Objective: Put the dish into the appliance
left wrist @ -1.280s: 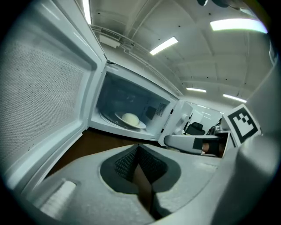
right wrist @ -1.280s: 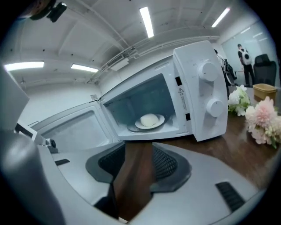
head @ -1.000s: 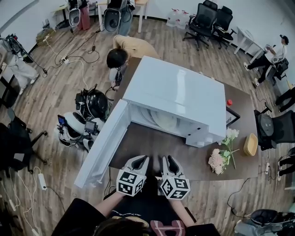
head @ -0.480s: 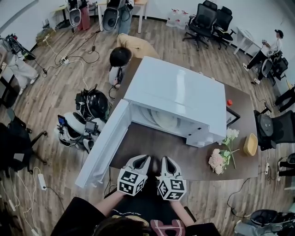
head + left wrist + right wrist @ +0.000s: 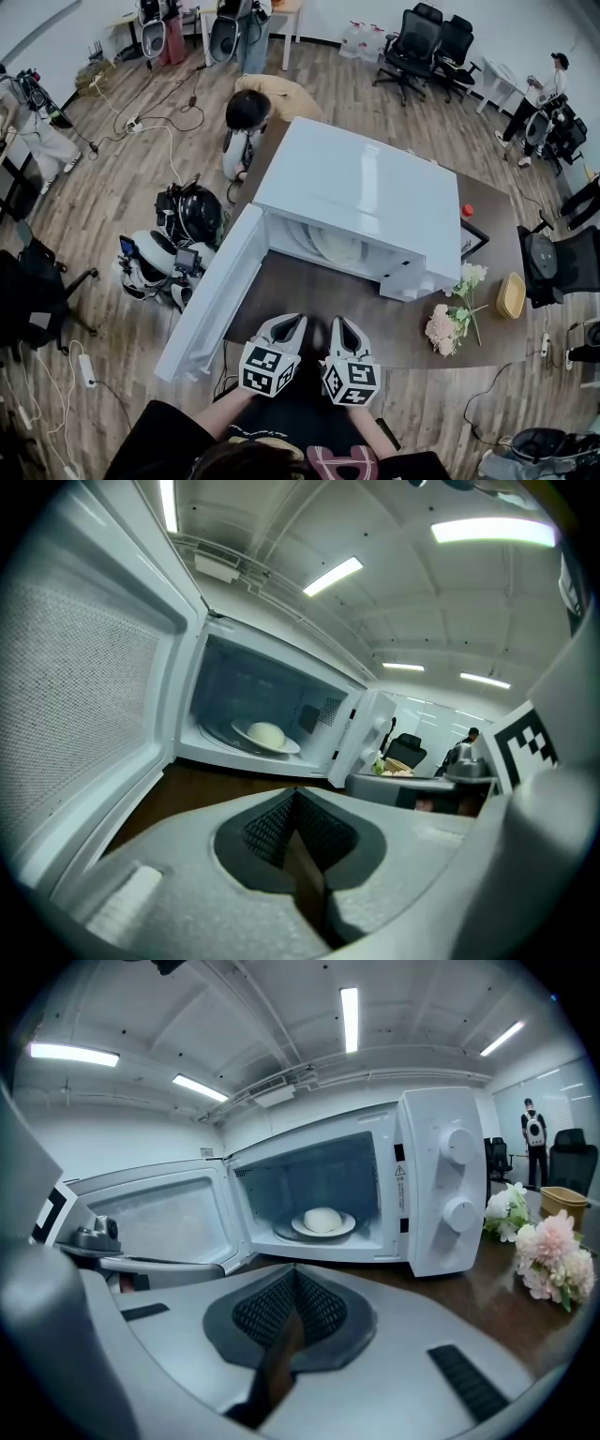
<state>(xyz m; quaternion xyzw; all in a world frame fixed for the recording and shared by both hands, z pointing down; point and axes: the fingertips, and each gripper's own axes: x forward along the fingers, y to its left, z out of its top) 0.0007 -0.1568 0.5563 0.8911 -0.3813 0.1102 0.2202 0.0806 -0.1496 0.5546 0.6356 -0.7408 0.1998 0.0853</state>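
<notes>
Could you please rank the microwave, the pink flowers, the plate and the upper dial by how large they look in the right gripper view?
Largest to smallest:
1. microwave
2. pink flowers, though they sit nearer the camera, which flatters them
3. plate
4. upper dial

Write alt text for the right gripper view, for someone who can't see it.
A white microwave stands open on a brown table, a plate holding pale round food inside. The right gripper, shut and empty, fills the foreground; the door swings left and pink flowers sit at right.
</notes>
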